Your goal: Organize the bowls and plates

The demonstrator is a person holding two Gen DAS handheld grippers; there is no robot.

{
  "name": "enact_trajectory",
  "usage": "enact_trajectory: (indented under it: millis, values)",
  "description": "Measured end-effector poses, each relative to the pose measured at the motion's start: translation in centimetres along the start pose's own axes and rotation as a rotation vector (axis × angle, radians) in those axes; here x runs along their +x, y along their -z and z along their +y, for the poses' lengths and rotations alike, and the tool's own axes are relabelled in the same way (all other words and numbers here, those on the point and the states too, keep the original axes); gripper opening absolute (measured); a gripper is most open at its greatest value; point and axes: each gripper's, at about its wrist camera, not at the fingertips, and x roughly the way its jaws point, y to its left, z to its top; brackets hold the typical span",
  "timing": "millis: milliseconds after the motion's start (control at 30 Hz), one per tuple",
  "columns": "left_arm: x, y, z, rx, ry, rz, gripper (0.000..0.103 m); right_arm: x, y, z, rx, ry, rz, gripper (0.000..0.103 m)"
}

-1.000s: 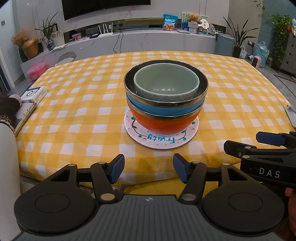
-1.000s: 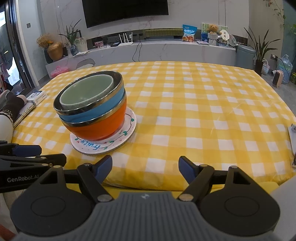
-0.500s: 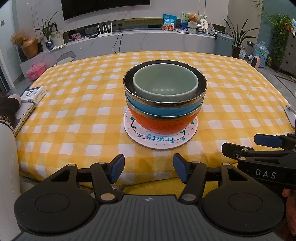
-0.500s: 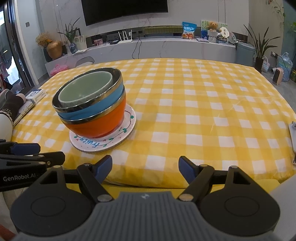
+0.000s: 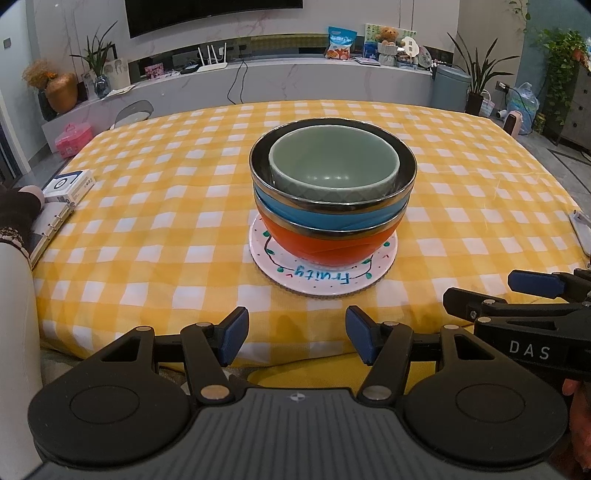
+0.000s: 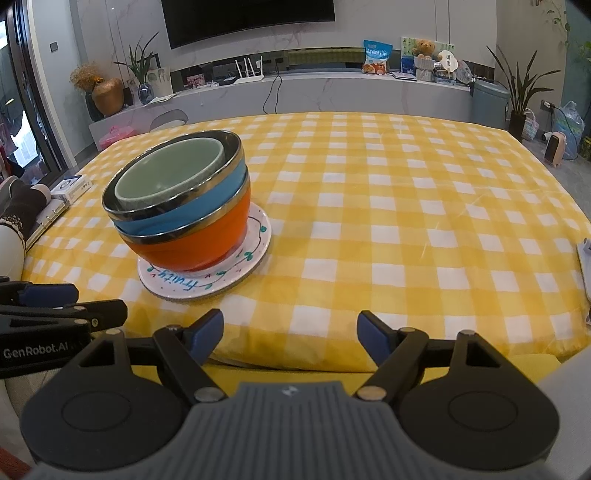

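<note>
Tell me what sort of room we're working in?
Most likely a home living room: a wall-mounted TV above a long media shelf, houseplants, and a table under a yellow checked cloth.

**Checked table and what rests on it**

A table (image 5: 155,206) under a yellow-and-white checked cloth carries a white "Fruity" plate (image 5: 321,277) near its front middle. At the left edge lie a small white box (image 5: 70,184) and what may be an open ring binder (image 5: 48,229).
</note>
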Motion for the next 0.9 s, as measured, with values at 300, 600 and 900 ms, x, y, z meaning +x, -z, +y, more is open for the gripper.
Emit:
enact_trajectory:
  millis: [300, 600, 900]
  values:
    - [0.0, -0.06, 0.19, -0.015, -0.013, 0.007, 0.071, 0.15, 0.06, 0.02, -0.001, -0.002, 0.009, 0.078]
    - [-0.03, -0.06, 0.34, -0.019, -0.009, 0.009, 0.071, 0.22, 0.1, 0.03, -0.001, -0.002, 0.013, 0.079]
    - [0.1, -0.03, 0.35, -0.015, -0.018, 0.005, 0.071, 0.29, 0.12, -0.02, -0.002, -0.002, 0.017, 0.079]
